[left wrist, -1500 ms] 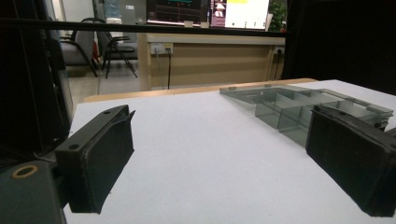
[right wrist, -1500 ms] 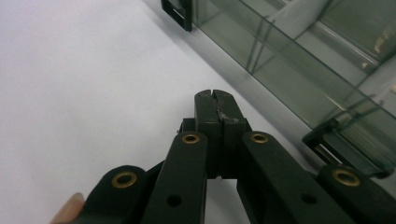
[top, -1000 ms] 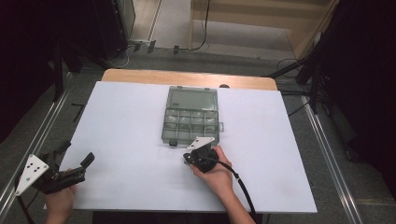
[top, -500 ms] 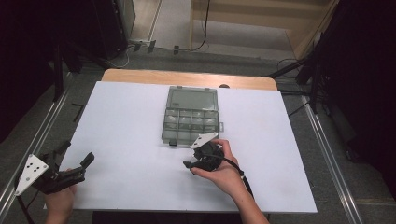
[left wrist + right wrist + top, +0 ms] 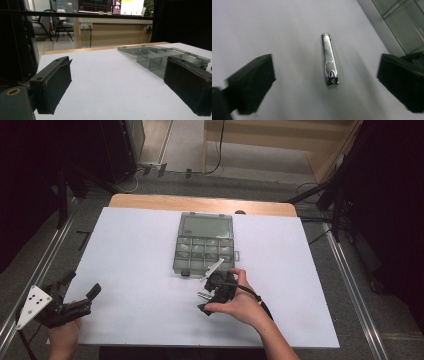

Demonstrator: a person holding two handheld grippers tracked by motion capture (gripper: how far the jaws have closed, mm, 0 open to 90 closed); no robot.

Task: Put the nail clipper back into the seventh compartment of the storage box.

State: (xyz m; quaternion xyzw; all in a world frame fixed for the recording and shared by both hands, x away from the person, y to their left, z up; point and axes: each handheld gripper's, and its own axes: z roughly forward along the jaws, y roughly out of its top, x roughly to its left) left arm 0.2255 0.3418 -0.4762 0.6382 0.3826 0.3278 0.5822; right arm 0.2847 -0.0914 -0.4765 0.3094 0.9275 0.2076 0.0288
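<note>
Nail clipper: a chrome nail clipper [image 5: 329,60] lies flat on the white worktop [image 5: 135,250], centred between the jaws of the right gripper [image 5: 325,82] and touching neither.
Right gripper: seen from the high view, the right gripper [image 5: 214,296] is held low over the worktop just in front of the organiser box; its jaws stand wide, with nothing between them but the clipper lying below.
Left gripper: the left gripper [image 5: 75,302] sits at the near left corner of the worktop, well apart from the work, its jaws also wide and empty.
Organiser box: a clear grey compartment box [image 5: 205,245] lies open in the middle of the worktop, its lid folded back; which compartments hold anything cannot be told.
Step in hand: likely lining up to pick the clipper.
Risk: the clipper is thin, smooth and flat on the surface, so jaws closing too high would likely slide over it, or a skewed grip could flick it aside towards the box wall.
</note>
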